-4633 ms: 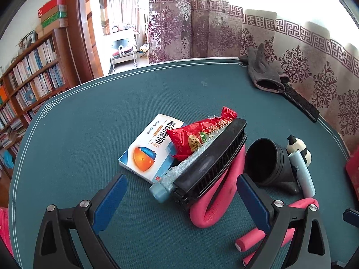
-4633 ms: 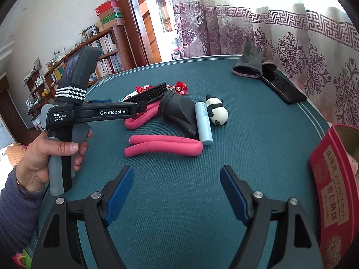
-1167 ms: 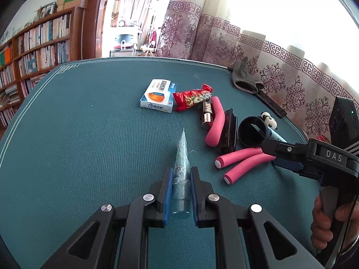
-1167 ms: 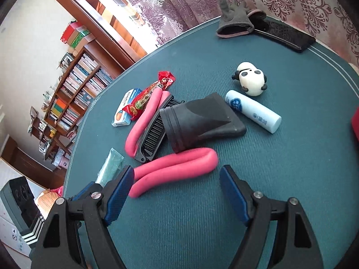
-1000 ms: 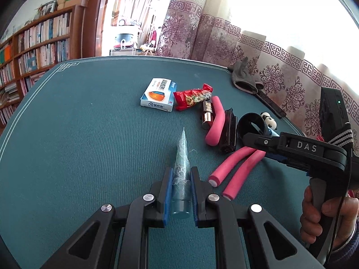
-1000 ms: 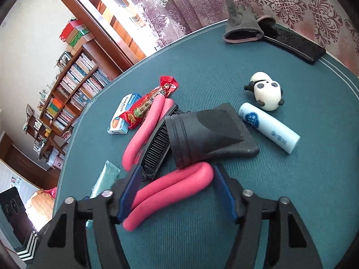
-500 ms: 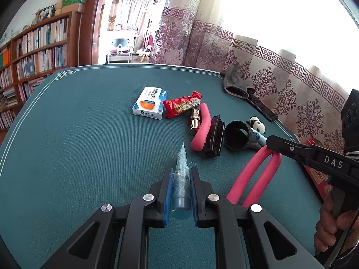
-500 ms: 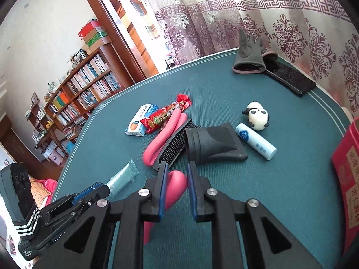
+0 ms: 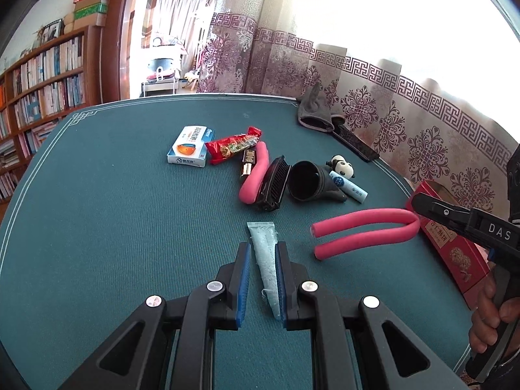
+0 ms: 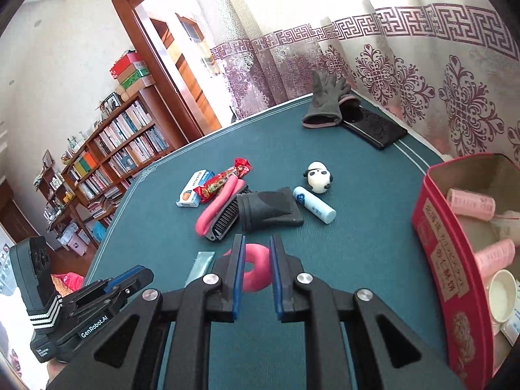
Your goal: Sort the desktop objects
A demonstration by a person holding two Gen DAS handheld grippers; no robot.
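Note:
My left gripper (image 9: 262,247) is shut on a translucent blue-green tube (image 9: 264,260), held above the green table (image 9: 113,211) with its flat crimped end pointing away. My right gripper (image 10: 256,240) is shut on the bend of a pink foam rod (image 10: 256,269). In the left wrist view that rod (image 9: 364,230) hangs in a U off the right gripper (image 9: 419,203), its two ends pointing left. Right of it stands a red box (image 10: 445,247), open, with pink rollers inside. The left gripper (image 10: 130,276) and tube (image 10: 201,265) show at lower left in the right wrist view.
On the table ahead lie a medicine box (image 9: 190,146), a red snack packet (image 9: 232,144), a second pink rod (image 9: 255,175), a black comb (image 9: 274,182), a black nozzle (image 9: 305,180), a panda figure (image 9: 341,165) and a white stick (image 9: 347,187). A grey glove (image 9: 313,113) and a black case (image 9: 354,139) lie far right.
My right gripper has shut on the pink foam rod and lifted it off the table toward the red box. My left gripper has drawn back and up with the tube.

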